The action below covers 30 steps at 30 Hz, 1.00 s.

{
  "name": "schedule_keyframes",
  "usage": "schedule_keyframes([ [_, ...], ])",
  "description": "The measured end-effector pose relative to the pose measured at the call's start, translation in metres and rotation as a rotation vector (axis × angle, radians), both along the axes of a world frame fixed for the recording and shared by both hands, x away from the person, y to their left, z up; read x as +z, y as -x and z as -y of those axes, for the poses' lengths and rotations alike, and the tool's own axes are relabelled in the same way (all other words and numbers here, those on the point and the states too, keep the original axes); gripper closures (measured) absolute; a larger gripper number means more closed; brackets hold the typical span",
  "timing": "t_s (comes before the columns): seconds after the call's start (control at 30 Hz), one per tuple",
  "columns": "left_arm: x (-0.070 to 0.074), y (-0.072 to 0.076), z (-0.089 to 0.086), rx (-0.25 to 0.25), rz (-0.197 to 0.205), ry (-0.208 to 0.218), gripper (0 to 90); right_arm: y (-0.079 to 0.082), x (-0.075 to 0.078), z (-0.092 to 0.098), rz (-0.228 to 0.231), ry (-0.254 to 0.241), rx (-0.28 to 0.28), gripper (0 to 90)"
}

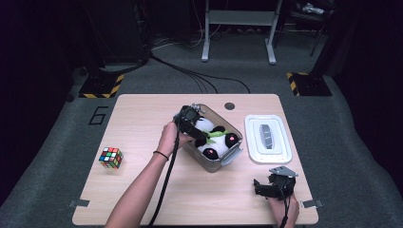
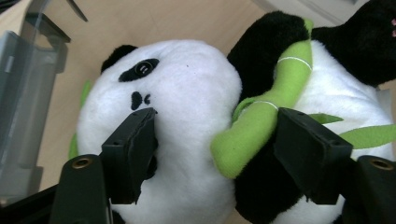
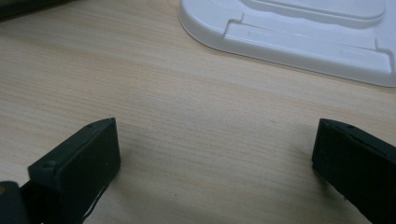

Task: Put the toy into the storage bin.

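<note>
- Left tool (image 2: 215,140): jaws astride the panda plush (image 2: 187,116) in the clear bin (image 1: 223,161), pads against fur; grasp step, apparently closing on it.
- Next: firm the grip, then lift clear of the bin walls.
- Right tool (image 3: 215,154): released, resting on the worktop (image 3: 187,102).
- Its view adds lid (image 3: 299,37) detail just ahead; high view adds a puzzle cube (image 1: 110,157) far out.

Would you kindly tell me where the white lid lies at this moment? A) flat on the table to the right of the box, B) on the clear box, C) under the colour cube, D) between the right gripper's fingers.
A: the white lid lies flat on the table, right of the clear box holding the plush panda.
</note>
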<state>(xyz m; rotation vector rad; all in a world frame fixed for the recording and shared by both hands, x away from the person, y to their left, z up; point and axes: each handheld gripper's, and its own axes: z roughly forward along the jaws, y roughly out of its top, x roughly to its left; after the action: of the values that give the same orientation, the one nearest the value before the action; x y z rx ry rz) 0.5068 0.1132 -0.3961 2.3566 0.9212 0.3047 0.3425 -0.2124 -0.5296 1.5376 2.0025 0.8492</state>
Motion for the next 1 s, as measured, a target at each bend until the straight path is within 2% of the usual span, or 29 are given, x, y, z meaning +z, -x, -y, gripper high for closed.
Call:
schedule_keyframes([
  [0.1, 0.007, 0.007, -0.005, 0.002, 0.01, 0.045, 21.9, 0.0, 0.0, 0.0, 0.0, 0.0, 0.0, 0.1],
  [0.17, 0.015, 0.016, -0.007, -0.015, 0.021, 0.09, 19.0, 0.0, 0.0, 0.0, 0.0, 0.0, 0.0, 0.1],
  [0.27, 0.02, 0.024, -0.006, -0.042, 0.025, 0.102, 14.7, 0.0, 0.0, 0.0, 0.0, 0.0, 0.0, 0.1],
  [0.3, 0.022, 0.034, -0.001, -0.088, 0.021, 0.08, 14.1, 0.0, 0.0, 0.0, 0.0, 0.0, 0.0, 0.1],
  [0.43, 0.019, 0.042, 0.007, -0.134, 0.002, 0.044, 10.4, 0.0, 0.0, 0.0, 0.0, 0.0, 0.0, 0.1],
  [0.57, 0.011, 0.042, 0.013, -0.14, -0.015, -0.021, 7.5, 0.0, 0.0, 0.0, 0.0, 0.001, 0.0, 0.1],
  [0.7, 0.008, 0.042, 0.016, -0.139, -0.013, -0.04, 5.7, 0.0, 0.0, 0.0, 0.0, 0.0, 0.0, 0.1],
  [0.87, 0.001, 0.041, 0.023, -0.134, -0.011, -0.11, 4.5, 0.0, 0.0, 0.0, 0.0, 0.0, -0.001, 0.1],
  [1.0, -0.005, 0.038, 0.028, -0.124, -0.031, -0.15, 4.3, 0.0, 0.0, 0.0, 0.0, 0.001, -0.001, 0.1],
])
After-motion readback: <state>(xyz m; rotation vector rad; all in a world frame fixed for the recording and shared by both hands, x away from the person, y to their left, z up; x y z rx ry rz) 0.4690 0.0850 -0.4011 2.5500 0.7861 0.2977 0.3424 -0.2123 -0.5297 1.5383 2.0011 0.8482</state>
